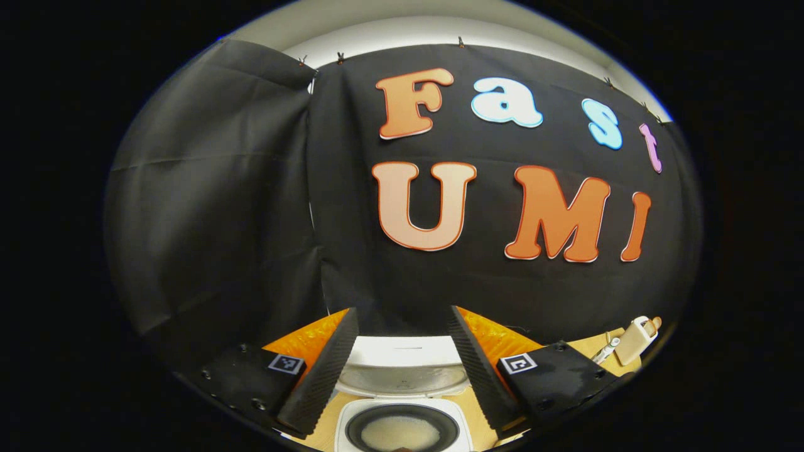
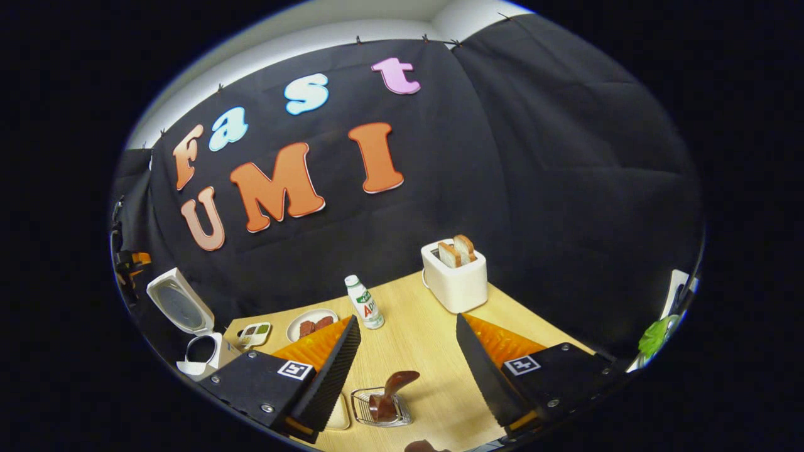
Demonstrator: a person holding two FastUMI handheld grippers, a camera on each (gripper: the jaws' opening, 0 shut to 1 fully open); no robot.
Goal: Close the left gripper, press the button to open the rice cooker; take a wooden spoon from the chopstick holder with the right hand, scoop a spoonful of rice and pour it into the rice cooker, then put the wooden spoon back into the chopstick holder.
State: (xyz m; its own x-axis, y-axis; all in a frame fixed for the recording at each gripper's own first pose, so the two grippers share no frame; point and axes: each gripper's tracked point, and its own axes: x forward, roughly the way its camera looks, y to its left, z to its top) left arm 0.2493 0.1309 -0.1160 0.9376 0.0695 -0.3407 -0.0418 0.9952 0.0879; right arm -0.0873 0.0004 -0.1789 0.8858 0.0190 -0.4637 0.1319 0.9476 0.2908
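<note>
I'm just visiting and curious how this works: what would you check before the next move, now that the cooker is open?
1. Rice cooker lid up: ok.
2. Rice inside pot: ok, a pale layer shows.
3. Right gripper open, empty: ok.
4. Wooden spoon in chopstick holder: ok, sits between the fingers' line.
5. Left gripper clear of the spoon path: cannot tell.

A staged kitchen set inside a recording booth: black cloth (image 2: 534, 157) is clipped up as walls around a light wooden desk (image 2: 427, 351). On the desk stand a white rice cooker (image 1: 402, 414) with its lid raised, a toaster (image 2: 455, 276) holding bread slices, a drink bottle (image 2: 364, 302) and a plate of food (image 2: 312, 324).
</note>
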